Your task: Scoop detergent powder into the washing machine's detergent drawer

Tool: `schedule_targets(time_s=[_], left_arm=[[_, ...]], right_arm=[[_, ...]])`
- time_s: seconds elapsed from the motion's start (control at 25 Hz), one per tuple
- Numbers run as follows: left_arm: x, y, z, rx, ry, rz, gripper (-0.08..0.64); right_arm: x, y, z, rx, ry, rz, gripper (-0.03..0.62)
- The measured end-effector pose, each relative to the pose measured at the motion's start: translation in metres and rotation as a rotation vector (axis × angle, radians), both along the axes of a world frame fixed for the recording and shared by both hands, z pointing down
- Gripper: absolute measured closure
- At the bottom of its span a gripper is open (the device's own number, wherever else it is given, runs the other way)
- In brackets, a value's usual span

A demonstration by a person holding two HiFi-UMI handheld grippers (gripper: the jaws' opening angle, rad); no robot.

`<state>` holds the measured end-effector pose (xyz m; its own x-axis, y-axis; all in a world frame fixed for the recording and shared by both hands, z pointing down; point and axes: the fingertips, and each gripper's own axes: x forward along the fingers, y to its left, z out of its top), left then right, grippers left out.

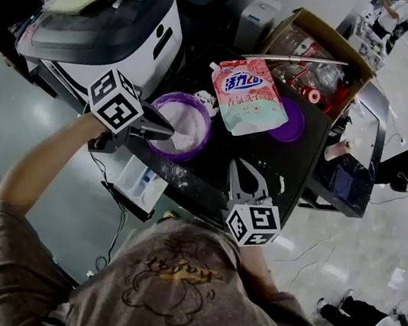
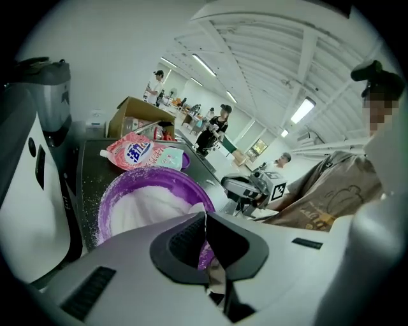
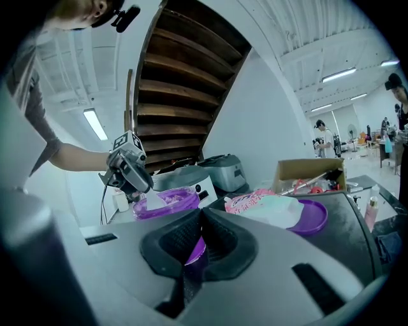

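Observation:
A purple bowl [image 1: 206, 114] of white detergent powder stands on the dark table, and also shows in the left gripper view [image 2: 125, 185] and the right gripper view [image 3: 175, 205]. My left gripper [image 1: 169, 131] reaches into it from the left, shut on a small pale scoop [image 3: 146, 201] that touches the powder. A white detergent drawer [image 1: 139, 182] with a blue insert lies at the table's near left edge, below that gripper. My right gripper [image 1: 245, 170] hovers over the near table edge, right of the bowl, its jaws shut with nothing between them [image 3: 203, 213].
A pink detergent bag [image 1: 248, 93] lies partly on a purple lid [image 1: 295, 126] behind the bowl. Behind those is an open cardboard box [image 1: 318, 38] of bottles. A white machine [image 1: 104, 22] stands at the far left. Spilled powder dusts the table. People stand far behind.

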<state>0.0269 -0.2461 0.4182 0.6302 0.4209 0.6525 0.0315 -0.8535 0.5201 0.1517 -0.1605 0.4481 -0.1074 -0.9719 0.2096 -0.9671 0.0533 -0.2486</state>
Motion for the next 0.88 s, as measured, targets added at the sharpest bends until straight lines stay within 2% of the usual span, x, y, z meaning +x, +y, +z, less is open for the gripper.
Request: schedule_targets(time_s=[0.68, 0.76, 0.88], left_arm=[[-0.025, -0.033, -0.019, -0.092, 0.166, -0.340, 0.537], [-0.030, -0.036, -0.019, -0.119, 0.183, -0.378, 0.537], [-0.035, -0.034, -0.019, -0.199, 0.205, -0.428, 0.537]], right_arm=[[-0.011, -0.009, -0.009, 0.008, 0.013, -0.041, 0.591], [-0.013, -0.010, -0.010, 0.008, 0.014, -0.043, 0.591], [-0.015, -0.010, -0.011, 0.006, 0.017, -0.048, 0.591]])
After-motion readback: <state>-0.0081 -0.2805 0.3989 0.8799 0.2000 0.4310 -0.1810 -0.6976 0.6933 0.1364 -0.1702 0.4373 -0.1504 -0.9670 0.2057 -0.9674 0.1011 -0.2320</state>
